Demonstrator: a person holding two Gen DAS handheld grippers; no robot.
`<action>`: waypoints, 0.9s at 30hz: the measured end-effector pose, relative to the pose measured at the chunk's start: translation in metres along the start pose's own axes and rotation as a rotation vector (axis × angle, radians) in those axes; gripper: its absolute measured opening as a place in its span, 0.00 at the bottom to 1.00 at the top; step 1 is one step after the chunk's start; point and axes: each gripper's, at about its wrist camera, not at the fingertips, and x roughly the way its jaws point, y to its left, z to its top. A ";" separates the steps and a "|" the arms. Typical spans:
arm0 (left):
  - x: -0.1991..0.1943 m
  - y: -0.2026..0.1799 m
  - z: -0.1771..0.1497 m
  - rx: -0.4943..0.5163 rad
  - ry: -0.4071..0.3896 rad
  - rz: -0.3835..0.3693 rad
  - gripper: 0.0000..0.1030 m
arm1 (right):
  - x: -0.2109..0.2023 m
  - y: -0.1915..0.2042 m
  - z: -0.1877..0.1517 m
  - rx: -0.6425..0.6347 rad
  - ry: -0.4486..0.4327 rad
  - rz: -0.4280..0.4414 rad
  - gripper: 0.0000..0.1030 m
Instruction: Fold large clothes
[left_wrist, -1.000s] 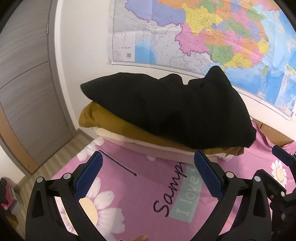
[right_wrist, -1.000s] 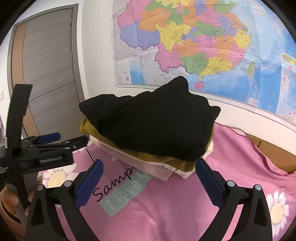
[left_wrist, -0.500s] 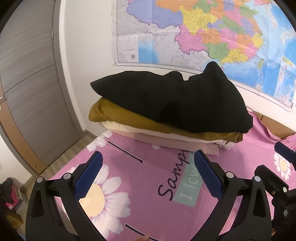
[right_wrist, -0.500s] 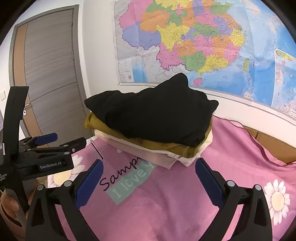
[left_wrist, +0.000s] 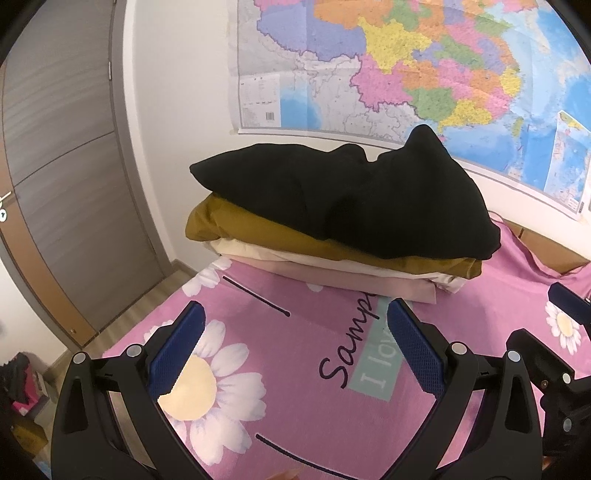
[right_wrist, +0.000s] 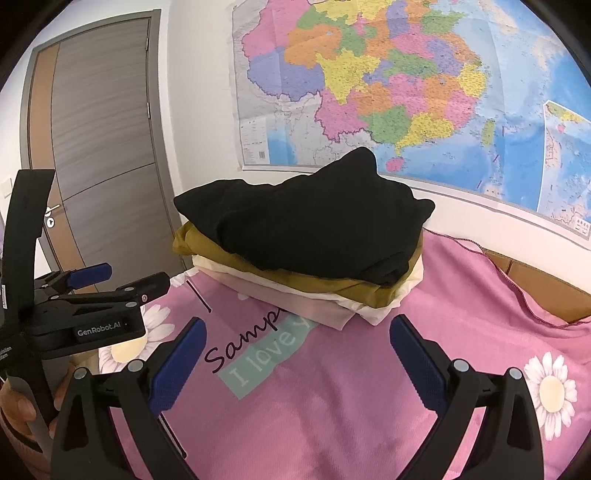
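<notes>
Left wrist view: both grippers' jaws gape wide, empty, over bare pink sheet (left_wrist: 295, 354) before the folded pile (left_wrist: 332, 229).

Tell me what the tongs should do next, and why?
Probably both move forward toward the black garment atop the pile. The left tongs and right tongs are open, empty, and hover over the pink sheet, short of the stack, so nothing is grasped yet.

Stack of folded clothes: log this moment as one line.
stack: black garment atop mustard, cream, pink layers | surface: pink daisy sheet | left gripper: open, empty | right gripper: open, empty
</notes>
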 end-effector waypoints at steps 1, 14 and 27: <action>-0.001 0.000 0.000 0.002 -0.001 0.000 0.95 | -0.001 0.000 0.000 0.000 -0.001 -0.002 0.94; -0.012 -0.004 0.000 0.002 -0.015 -0.006 0.95 | -0.006 0.002 -0.004 0.018 -0.001 -0.005 0.94; -0.016 -0.009 -0.002 0.005 -0.018 -0.007 0.95 | -0.012 0.000 -0.007 0.032 -0.005 -0.001 0.94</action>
